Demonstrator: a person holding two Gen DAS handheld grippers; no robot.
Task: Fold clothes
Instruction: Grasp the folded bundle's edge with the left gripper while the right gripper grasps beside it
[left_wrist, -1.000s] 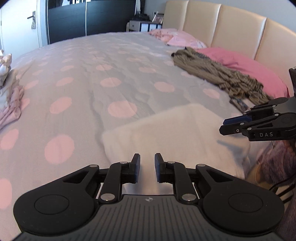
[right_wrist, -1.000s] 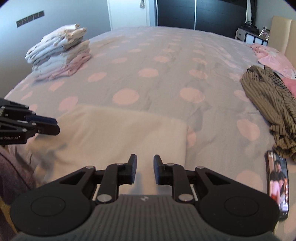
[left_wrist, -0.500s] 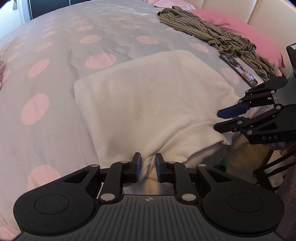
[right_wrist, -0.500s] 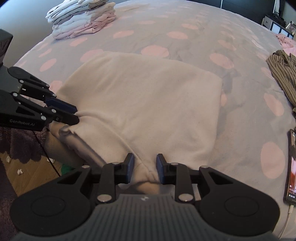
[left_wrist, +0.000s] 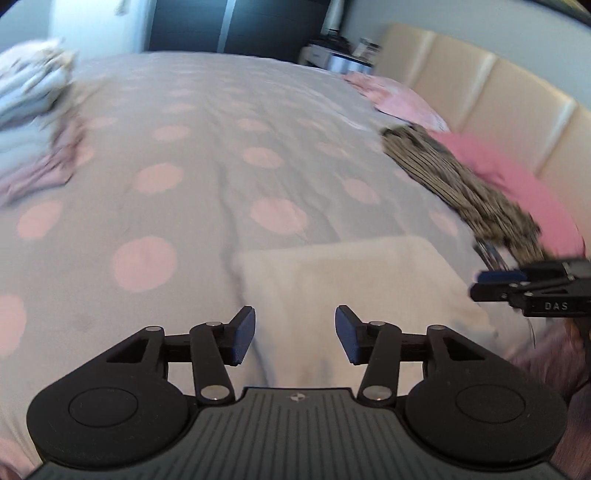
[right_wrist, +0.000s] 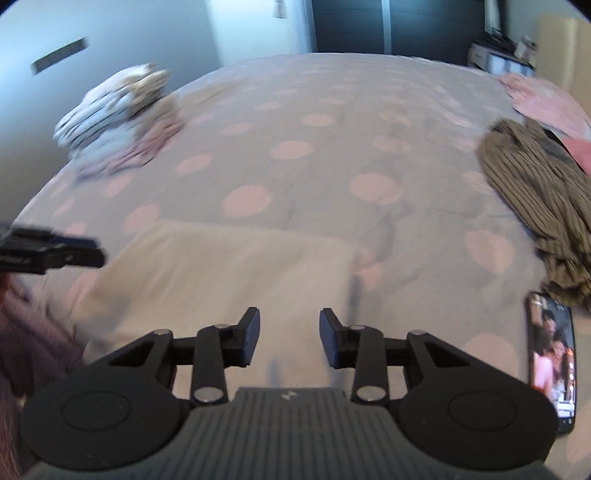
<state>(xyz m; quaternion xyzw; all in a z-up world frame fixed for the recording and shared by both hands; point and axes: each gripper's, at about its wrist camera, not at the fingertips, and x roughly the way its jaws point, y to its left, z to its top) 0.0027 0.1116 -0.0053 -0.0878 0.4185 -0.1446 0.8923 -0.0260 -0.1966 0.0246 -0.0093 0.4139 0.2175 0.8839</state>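
While both claws gape, folded cream garment (left_wrist: 343, 273) lies flat.

"DAS" on right tongs (left_wrist: 495, 284)

A bed (right_wrist: 332, 122) with a grey, pink-dotted cover is carrying a folded cream garment (right_wrist: 229, 273), a stack of folded clothes (right_wrist: 118, 110), a striped brown garment (right_wrist: 535, 192), a phone (right_wrist: 552, 354) and pink pillows (left_wrist: 517, 184).

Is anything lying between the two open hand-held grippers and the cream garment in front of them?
Nothing visible. The cream garment lies directly ahead of the left hand-held gripper and the right hand-held gripper. The phone and striped garment sit off to the right.
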